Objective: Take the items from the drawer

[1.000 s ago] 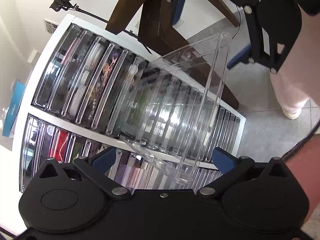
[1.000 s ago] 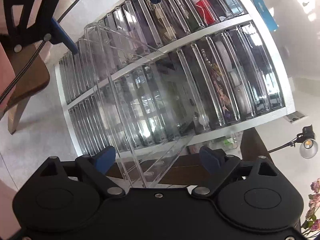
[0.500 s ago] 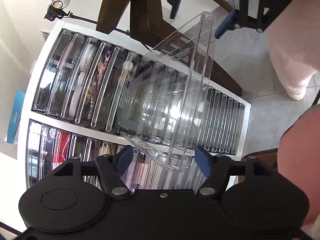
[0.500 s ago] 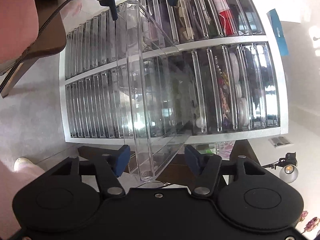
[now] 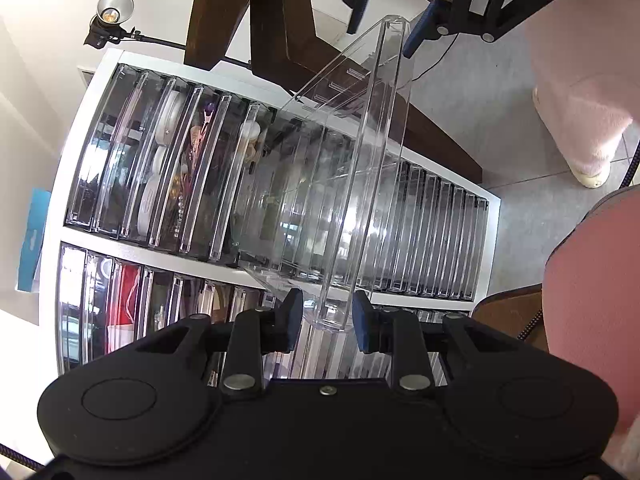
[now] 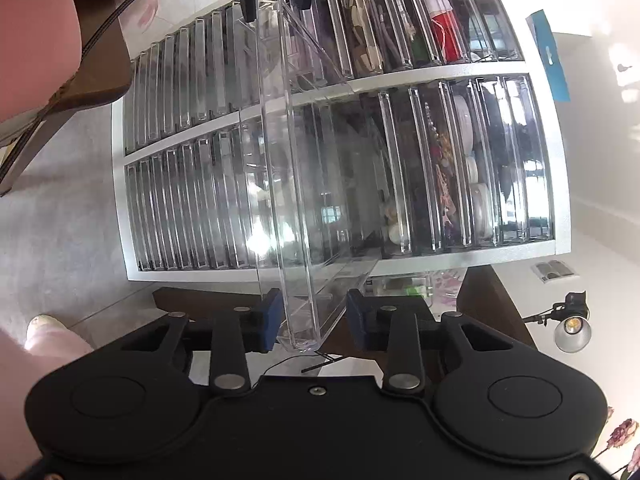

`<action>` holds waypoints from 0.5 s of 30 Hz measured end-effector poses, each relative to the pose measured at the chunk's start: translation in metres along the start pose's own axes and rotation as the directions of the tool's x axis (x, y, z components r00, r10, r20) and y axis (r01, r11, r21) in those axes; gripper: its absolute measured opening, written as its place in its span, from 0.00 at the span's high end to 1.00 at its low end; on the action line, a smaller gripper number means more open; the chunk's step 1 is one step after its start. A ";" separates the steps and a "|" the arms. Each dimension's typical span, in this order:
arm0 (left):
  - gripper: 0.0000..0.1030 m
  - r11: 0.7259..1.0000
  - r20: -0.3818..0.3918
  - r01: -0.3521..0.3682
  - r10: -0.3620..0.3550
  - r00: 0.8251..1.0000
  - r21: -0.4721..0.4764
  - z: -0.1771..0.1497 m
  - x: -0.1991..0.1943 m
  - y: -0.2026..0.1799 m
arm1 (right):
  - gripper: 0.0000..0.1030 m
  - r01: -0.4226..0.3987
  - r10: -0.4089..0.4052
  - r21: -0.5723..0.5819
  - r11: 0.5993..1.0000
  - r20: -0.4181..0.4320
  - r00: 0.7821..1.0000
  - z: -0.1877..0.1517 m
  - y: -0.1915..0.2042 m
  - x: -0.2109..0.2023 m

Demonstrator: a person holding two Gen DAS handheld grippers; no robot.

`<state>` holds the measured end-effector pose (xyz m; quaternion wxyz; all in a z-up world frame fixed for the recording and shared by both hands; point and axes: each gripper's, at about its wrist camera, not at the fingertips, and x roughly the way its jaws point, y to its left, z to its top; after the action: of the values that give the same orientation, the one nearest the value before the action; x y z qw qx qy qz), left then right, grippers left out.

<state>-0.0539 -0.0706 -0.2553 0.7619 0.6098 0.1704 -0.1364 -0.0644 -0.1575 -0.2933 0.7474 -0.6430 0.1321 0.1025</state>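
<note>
A clear drawer (image 5: 360, 184) is bracketed at opposite ends by the left gripper (image 5: 326, 314) and right gripper (image 6: 310, 320); whether either is clenched cannot be told, contact being unclear.

Each gripper, left gripper (image 5: 326, 316) and right gripper (image 6: 312, 318), is matte black with round side housings, silver pivot screws and blue pads (image 5: 362, 320). A braided black cable (image 5: 628, 160) runs at 3 o'clock; fluffy pale pink trousers (image 5: 576, 92), pink sleeve (image 5: 592, 300).
</note>
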 end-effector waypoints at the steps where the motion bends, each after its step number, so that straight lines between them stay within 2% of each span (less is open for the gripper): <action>1: 0.74 1.000 -0.001 -0.001 0.001 1.000 0.001 0.000 0.000 0.000 | 0.69 -0.002 0.002 0.002 1.000 0.000 1.000 -0.001 0.000 0.000; 6: 0.74 1.000 -0.007 -0.001 0.001 1.000 -0.008 -0.001 0.000 0.000 | 0.77 -0.009 0.009 0.016 1.000 -0.016 1.000 -0.003 0.002 0.004; 8: 0.74 1.000 -0.008 -0.003 0.003 1.000 -0.007 0.000 0.000 0.000 | 0.84 -0.012 0.012 0.022 1.000 -0.020 1.000 -0.005 0.003 0.004; 15: 0.81 1.000 -0.003 0.011 -0.011 1.000 -0.004 0.000 -0.002 -0.001 | 0.84 0.004 -0.003 0.039 0.999 -0.014 1.000 -0.005 0.003 0.000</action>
<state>-0.0560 -0.0710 -0.2556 0.7622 0.6075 0.1751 -0.1391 -0.0652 -0.1623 -0.2965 0.7591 -0.6292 0.1383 0.0939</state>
